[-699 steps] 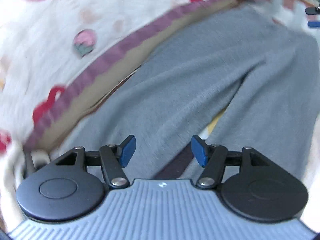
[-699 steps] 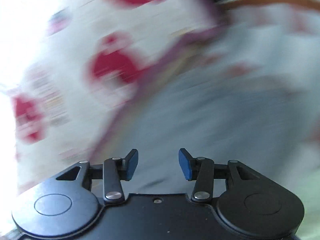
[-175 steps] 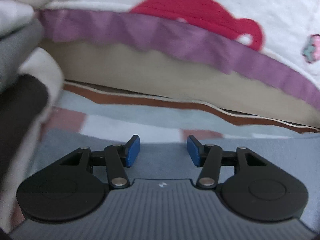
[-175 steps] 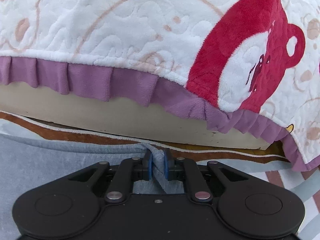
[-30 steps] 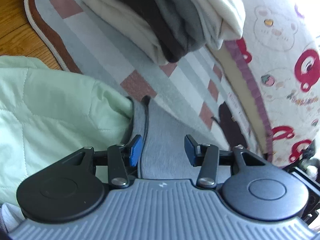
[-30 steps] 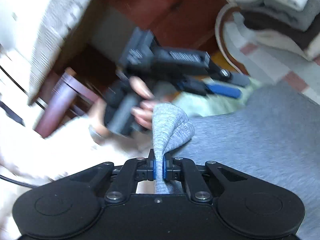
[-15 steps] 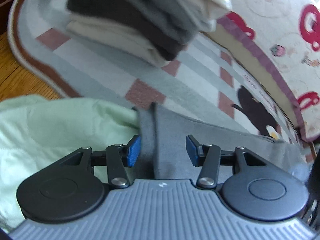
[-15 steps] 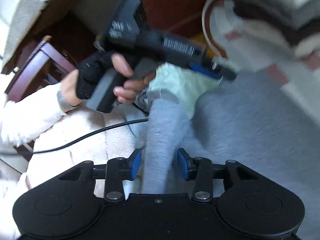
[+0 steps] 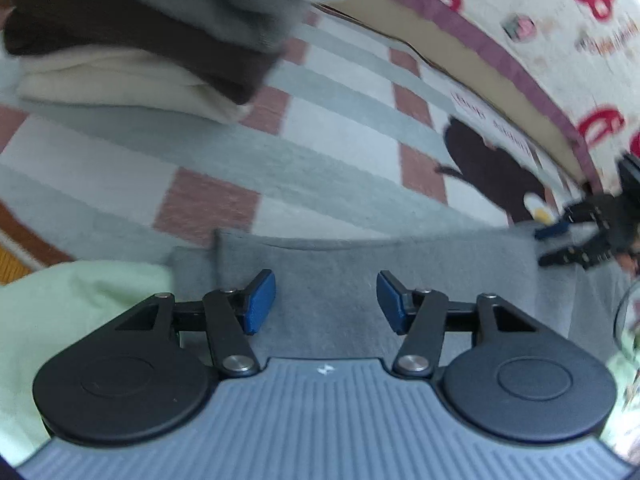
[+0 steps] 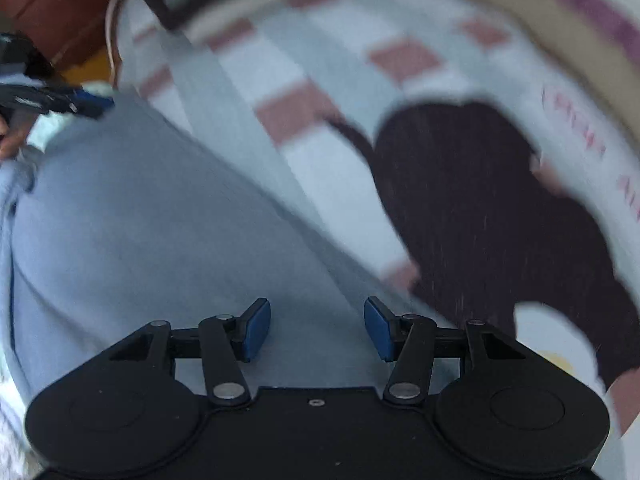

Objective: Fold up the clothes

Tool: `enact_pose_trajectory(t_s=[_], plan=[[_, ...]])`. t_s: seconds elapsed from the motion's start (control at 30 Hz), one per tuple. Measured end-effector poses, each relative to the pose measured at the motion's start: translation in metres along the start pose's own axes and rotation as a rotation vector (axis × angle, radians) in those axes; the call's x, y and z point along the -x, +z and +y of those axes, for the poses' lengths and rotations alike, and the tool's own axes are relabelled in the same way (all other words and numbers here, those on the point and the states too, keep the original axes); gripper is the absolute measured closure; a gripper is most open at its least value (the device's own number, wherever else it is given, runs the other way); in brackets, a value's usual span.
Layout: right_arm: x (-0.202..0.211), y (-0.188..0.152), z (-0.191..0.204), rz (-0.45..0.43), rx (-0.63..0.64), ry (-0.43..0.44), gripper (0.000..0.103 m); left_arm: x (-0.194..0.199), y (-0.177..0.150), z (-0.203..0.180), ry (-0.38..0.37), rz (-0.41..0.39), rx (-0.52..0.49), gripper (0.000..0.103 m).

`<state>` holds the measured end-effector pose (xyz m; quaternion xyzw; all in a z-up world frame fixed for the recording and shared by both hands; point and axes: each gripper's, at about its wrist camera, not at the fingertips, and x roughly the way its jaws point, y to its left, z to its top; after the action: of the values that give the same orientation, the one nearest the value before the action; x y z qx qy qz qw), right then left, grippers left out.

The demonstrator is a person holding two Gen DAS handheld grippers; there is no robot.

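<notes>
Grey garment lies flat on the rug, folded edge straight across in the left view, running toward the right gripper at its far right end. In the right view the same garment fills the lower left, smooth, slightly blurred.

Left gripper: fingers wide apart, nothing between them, hovering over the garment's near-left part; contact with the fabric can't be told. Right gripper: fingers also apart, empty, over the garment's right edge where it meets the rug.

Light green quilted item sits under/beside the garment's left end, touching it. The left gripper shows at the far left of the right view, near that green patch.

Stack of folded clothes on the rug beyond the garment, well apart from it: cream at the bottom, dark brown over it, grey on top. The rug is striped grey and white with reddish squares and a dark bear figure just right of the garment. Beyond the rug, a bed cover, white with red prints and a purple frill.
</notes>
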<state>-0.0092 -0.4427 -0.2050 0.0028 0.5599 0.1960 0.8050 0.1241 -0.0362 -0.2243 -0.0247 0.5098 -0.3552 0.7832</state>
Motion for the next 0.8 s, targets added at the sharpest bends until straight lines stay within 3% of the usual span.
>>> enact_pose_trajectory(t_s=[0.1,0.17,0.23,0.3,0.33,0.47,0.57,0.67,0.8], plan=[[-0.011,-0.011,-0.022,0.056,-0.031,0.002,0.037,-0.004,-0.005,-0.009,0.029,0.027,-0.088,0.068],[-0.017,-0.018,-0.033,0.078,-0.05,-0.001,0.028,-0.004,-0.006,-0.007,0.035,0.032,-0.076,0.069],[-0.016,-0.027,-0.022,0.025,-0.061,-0.032,0.027,-0.002,-0.005,-0.005,0.052,0.033,-0.058,0.065],[-0.015,-0.036,-0.01,-0.028,-0.071,-0.062,0.055,0.0,-0.005,-0.007,0.091,0.044,-0.061,0.059],[-0.015,-0.041,-0.005,-0.055,-0.076,-0.077,0.095,0.002,-0.005,-0.01,0.116,0.058,-0.077,0.056],[-0.012,-0.059,0.017,-0.163,-0.1,-0.141,0.096,-0.002,-0.01,-0.024,0.15,0.068,-0.163,0.039],[-0.001,-0.06,0.021,-0.26,-0.139,-0.194,0.096,-0.008,-0.008,-0.018,0.156,0.065,-0.109,0.038],[0.018,-0.043,0.026,-0.326,-0.101,-0.221,0.096,0.0,-0.002,-0.008,0.159,0.016,-0.038,0.038],[0.028,-0.02,0.029,-0.373,-0.058,-0.237,0.096,0.011,0.0,-0.008,0.19,0.014,-0.057,0.038]])
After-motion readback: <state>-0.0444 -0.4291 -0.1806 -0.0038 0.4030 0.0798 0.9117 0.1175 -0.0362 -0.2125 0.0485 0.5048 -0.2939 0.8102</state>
